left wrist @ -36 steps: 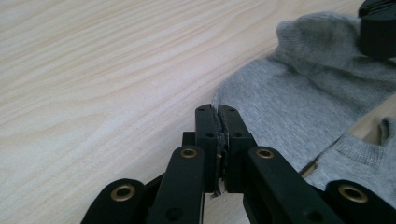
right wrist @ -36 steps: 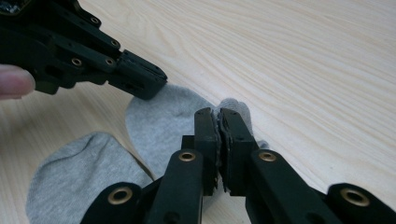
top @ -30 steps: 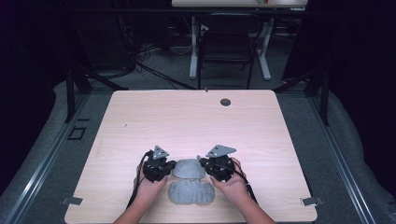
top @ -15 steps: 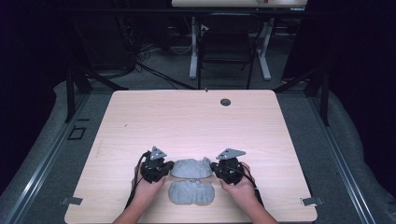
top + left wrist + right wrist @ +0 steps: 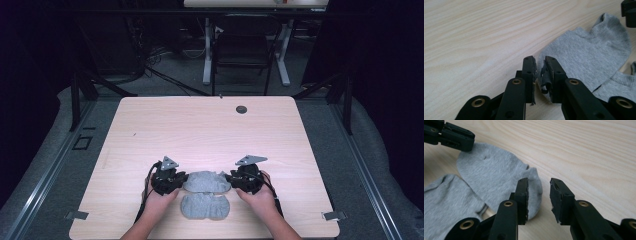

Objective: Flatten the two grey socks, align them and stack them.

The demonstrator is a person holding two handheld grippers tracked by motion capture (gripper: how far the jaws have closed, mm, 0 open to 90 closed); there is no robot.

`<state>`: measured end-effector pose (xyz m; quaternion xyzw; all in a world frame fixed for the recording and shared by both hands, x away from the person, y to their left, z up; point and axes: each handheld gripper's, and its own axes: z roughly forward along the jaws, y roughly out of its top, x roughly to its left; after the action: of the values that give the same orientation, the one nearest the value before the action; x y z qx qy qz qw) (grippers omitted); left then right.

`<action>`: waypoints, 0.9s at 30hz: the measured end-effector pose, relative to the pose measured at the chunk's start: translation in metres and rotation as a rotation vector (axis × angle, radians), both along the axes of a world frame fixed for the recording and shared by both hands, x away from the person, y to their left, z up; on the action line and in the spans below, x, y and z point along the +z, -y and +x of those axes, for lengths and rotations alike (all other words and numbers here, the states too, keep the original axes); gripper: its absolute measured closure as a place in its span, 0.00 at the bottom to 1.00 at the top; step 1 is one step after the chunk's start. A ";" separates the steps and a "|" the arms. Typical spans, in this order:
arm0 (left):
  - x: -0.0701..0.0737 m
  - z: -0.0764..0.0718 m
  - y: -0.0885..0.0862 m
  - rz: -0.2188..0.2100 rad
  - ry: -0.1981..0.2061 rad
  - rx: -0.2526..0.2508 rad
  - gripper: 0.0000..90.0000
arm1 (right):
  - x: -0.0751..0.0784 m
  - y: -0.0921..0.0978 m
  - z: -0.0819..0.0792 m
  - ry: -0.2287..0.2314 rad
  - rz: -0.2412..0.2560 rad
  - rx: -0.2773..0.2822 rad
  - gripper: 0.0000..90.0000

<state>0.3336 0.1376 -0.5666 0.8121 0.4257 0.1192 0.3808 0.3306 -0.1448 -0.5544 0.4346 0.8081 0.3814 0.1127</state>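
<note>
Right tongs [image 5: 539, 195] have moved right off the far grey knit ankle sock [image 5: 206, 181] and stand spread, left tongs [image 5: 539, 72] still pinching its left edge on the light wooden desk [image 5: 200, 130], so the sock looks laid flat beside its mate [image 5: 204, 206].

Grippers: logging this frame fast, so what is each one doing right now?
Left gripper: shut on the toe edge of the far grey sock.
Right gripper: open, jaws apart at that sock's other end, holding nothing.
</note>
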 end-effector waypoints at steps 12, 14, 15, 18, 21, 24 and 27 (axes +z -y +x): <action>-0.003 0.003 0.004 0.042 -0.019 -0.025 0.97 | -0.012 -0.007 0.010 -0.032 -0.048 -0.009 0.94; -0.003 0.003 0.004 0.038 -0.019 -0.019 0.98 | -0.013 -0.006 0.009 -0.035 -0.050 -0.007 0.95; -0.003 0.003 0.004 0.041 -0.019 -0.020 0.98 | -0.013 -0.005 0.009 -0.035 -0.049 -0.010 0.95; -0.003 0.002 0.004 0.048 -0.018 -0.014 0.98 | -0.014 -0.004 0.008 -0.030 -0.047 -0.006 0.96; -0.004 0.003 0.003 0.049 -0.016 -0.009 0.98 | -0.016 -0.003 0.008 -0.034 -0.055 -0.012 0.96; -0.003 0.002 0.003 0.039 -0.013 -0.006 0.98 | -0.015 -0.003 0.009 -0.035 -0.049 -0.009 0.96; -0.002 0.002 0.002 0.031 -0.013 -0.010 0.98 | -0.014 -0.003 0.008 -0.028 -0.043 -0.006 0.96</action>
<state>0.3355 0.1357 -0.5684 0.8208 0.4222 0.1187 0.3660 0.3386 -0.1416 -0.5688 0.4398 0.8162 0.3574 0.1120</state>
